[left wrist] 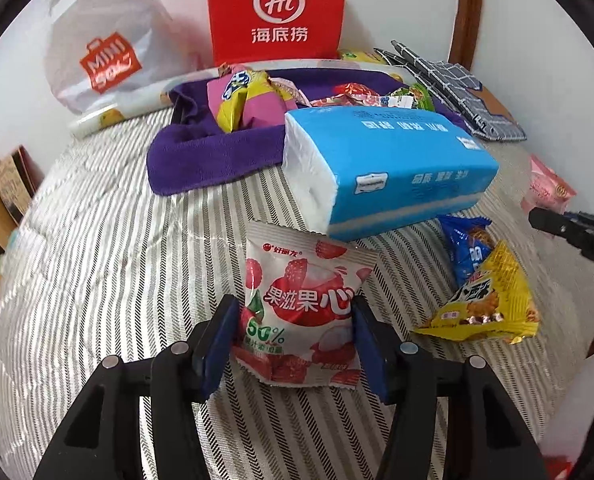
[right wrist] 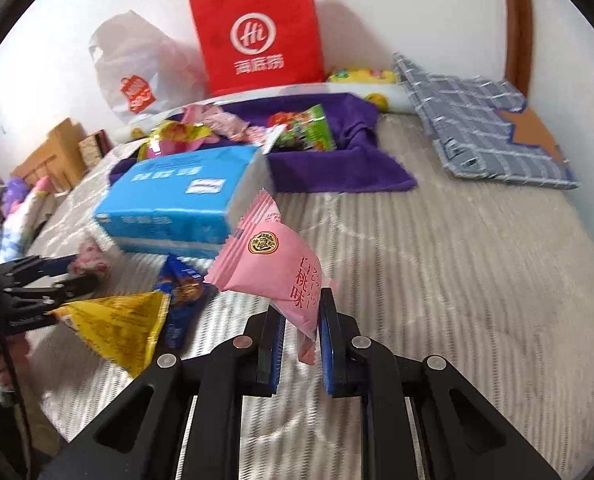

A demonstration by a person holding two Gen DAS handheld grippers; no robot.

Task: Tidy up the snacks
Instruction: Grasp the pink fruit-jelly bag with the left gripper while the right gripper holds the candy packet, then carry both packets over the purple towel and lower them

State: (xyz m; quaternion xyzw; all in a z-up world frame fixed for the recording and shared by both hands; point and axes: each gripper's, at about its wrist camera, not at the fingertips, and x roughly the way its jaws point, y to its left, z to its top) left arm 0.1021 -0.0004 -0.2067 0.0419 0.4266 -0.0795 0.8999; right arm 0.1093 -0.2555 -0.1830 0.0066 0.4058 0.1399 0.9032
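Note:
A red-and-white lychee gummy packet (left wrist: 297, 312) sits low over the striped bed, pinched at both sides by the blue pads of my left gripper (left wrist: 293, 320), which is shut on it. My right gripper (right wrist: 303, 320) is shut on the lower corner of a pink peach snack packet (right wrist: 273, 264) and holds it above the bed. A yellow snack packet (left wrist: 489, 300) and a blue one (left wrist: 465, 248) lie to the right. Behind, a purple-towel-lined box (left wrist: 201, 160) holds several snacks.
A blue tissue pack (left wrist: 397, 160) leans on the box's front edge, just beyond the gummy packet. A red paper bag (left wrist: 277, 12) and a white plastic bag (left wrist: 97, 40) stand against the wall. A folded plaid cloth (right wrist: 481, 128) lies at the back right.

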